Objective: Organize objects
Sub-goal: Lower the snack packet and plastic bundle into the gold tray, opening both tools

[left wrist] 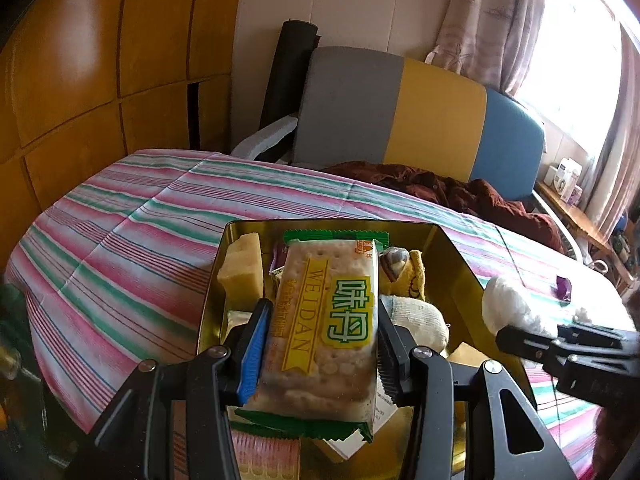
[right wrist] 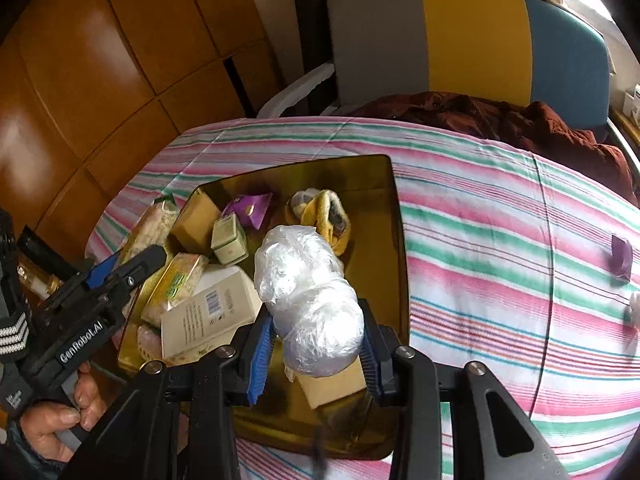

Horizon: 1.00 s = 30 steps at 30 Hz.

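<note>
In the left wrist view my left gripper (left wrist: pixel 320 310) is shut on a cracker packet (left wrist: pixel 316 376) with green ends and a yellow label, held just above the open gold tin (left wrist: pixel 452 256). From the right wrist view, my right gripper (right wrist: pixel 316 316) is shut on a white plastic-wrapped bundle (right wrist: pixel 304 268), also over the tin (right wrist: pixel 376 220). The left gripper (right wrist: pixel 132 260) shows at that tin's left rim with the packet (right wrist: pixel 152 220). The right gripper (left wrist: pixel 508 336) and its bundle (left wrist: pixel 508 304) appear at the tin's right side.
The tin holds a yellow sock (right wrist: pixel 328 216), a white box (right wrist: pixel 212 316), a small green box (right wrist: pixel 228 240) and a purple sachet (right wrist: pixel 250 208). A purple packet (right wrist: pixel 622 258) lies on the striped cloth (right wrist: pixel 500 240). A brown garment (right wrist: pixel 500 120) and a chair (right wrist: pixel 472 36) stand behind.
</note>
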### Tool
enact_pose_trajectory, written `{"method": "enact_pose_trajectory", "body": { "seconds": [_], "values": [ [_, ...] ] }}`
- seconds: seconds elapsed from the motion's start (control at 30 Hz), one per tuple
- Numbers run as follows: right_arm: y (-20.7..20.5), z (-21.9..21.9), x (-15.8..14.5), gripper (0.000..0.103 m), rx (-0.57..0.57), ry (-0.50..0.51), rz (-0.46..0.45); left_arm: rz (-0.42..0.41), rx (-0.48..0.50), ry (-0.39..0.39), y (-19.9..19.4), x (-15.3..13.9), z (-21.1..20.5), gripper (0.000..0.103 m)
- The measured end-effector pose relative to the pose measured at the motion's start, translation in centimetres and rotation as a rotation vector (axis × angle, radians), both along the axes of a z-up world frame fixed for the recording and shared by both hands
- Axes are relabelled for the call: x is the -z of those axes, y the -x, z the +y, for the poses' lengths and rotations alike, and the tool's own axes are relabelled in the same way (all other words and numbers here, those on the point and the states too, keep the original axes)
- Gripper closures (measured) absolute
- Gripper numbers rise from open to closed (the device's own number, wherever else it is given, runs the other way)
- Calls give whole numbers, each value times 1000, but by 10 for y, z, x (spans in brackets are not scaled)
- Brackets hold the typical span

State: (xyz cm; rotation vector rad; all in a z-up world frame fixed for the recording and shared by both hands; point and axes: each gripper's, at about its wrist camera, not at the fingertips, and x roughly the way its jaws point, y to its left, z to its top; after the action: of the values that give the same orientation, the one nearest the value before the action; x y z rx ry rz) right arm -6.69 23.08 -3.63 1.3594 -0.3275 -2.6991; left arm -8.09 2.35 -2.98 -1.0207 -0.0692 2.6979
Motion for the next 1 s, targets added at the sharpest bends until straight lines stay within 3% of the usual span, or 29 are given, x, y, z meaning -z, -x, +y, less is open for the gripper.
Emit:
{"method": "enact_pose_trajectory", "body": {
  "seconds": [0.4, 0.47, 0.57, 0.8, 1.0],
  "values": [
    [29, -3, 22, 63, 10, -19, -31, -14, 11, 93, 19, 21, 24, 55],
    [29, -4, 23, 63, 8, -23, -31, -18, 17, 93, 18, 23, 26, 55],
    [29, -5, 23, 55, 9, -26, -21, -25, 18, 92, 19, 26, 27, 55],
    [26, -4, 24, 55, 18, -22, -24, -36, 25, 84, 18, 27, 27, 54],
    [19, -7, 25, 55, 14, -26, -25, -12, 30, 78, 12, 21, 29, 47]
  ]
}}
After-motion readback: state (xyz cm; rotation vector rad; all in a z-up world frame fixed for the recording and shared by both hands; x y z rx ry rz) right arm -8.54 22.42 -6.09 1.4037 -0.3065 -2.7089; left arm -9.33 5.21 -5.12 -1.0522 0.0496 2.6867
